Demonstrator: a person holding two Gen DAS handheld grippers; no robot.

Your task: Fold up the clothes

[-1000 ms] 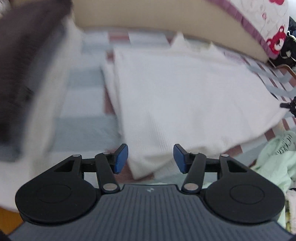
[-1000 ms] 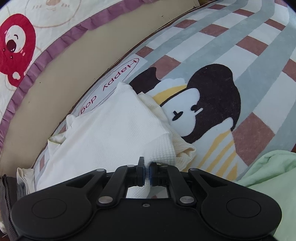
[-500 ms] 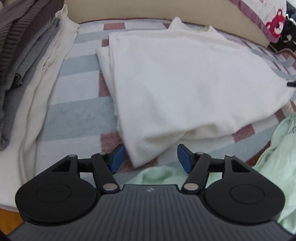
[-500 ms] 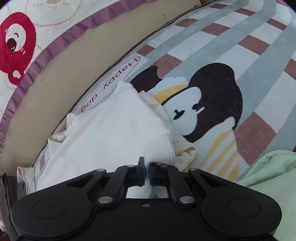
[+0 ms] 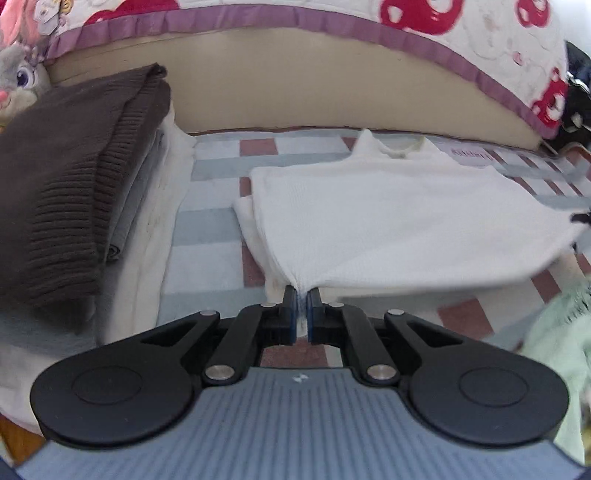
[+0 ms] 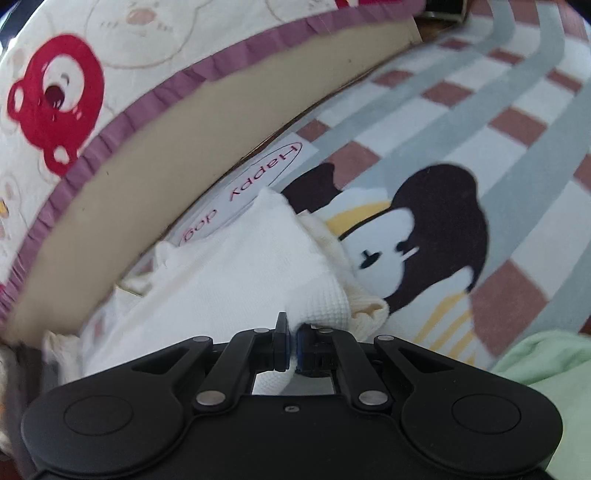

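left wrist view: left gripper [image 5: 303, 314] jaws have just been closing and now pinch the near corner of the white garment [image 5: 399, 221], which lies folded on the striped blanket [image 5: 207, 229]; brown sweater [image 5: 74, 177] stacked at left, green cloth [image 5: 554, 350] at right. right wrist view: right gripper [image 6: 291, 347] jaws clamped on the white garment's [image 6: 251, 273] edge, beside the dog print [image 6: 417, 229].

A home bedroom: a checked blanket [image 6: 461, 122] with a cartoon dog [image 6: 417, 236] covers the bed, a bear-print quilt [image 5: 332, 18] runs along the top, a plush toy [image 5: 18, 74] sits upper left, folded clothes [image 5: 74, 206] lie at left.
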